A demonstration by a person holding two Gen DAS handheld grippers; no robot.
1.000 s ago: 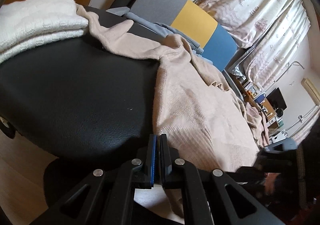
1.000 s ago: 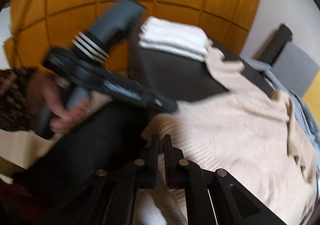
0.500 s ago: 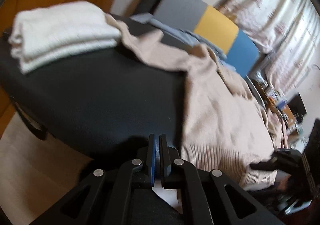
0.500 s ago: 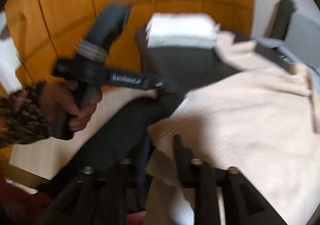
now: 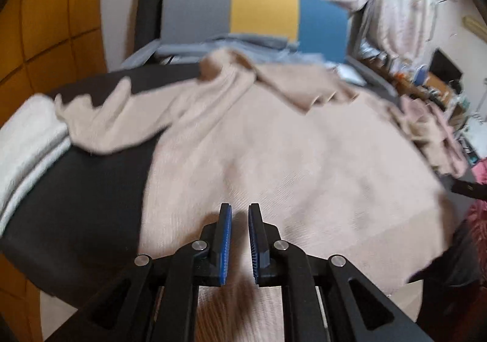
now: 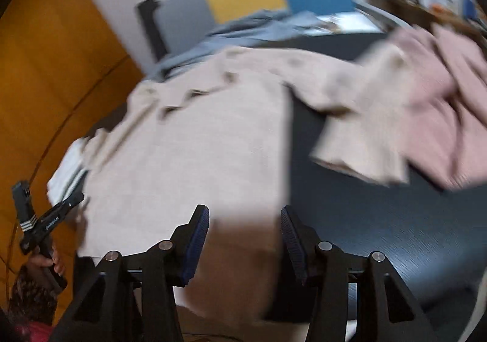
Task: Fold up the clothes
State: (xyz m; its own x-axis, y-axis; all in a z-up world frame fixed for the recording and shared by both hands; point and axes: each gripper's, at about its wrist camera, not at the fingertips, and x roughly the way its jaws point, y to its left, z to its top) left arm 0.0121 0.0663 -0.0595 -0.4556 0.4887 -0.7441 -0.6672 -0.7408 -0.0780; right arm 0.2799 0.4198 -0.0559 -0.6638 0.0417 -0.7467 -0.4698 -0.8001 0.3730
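A beige knit sweater (image 5: 289, 159) lies spread front-up on a black padded table (image 5: 91, 205), sleeves out to both sides. My left gripper (image 5: 239, 206) hovers over its lower hem near the left side, pads a small gap apart, with nothing between them. In the right wrist view the same sweater (image 6: 197, 144) fills the middle. My right gripper (image 6: 244, 209) is wide open over its lower right edge, where the fabric meets the bare table (image 6: 380, 220). The left gripper (image 6: 76, 199) shows far left, held by a hand.
A folded white towel (image 5: 24, 144) sits at the table's left end. A pink garment (image 6: 441, 98) lies crumpled at the right end, a blue-grey one (image 5: 243, 43) at the back. A grey, yellow and blue cushion (image 5: 264, 13) stands behind. Wooden wall panels are at left.
Both grippers have opened: the left by a small gap, the right wide. The left swung right over the sweater's hem, and the right turned toward the sweater's right edge.
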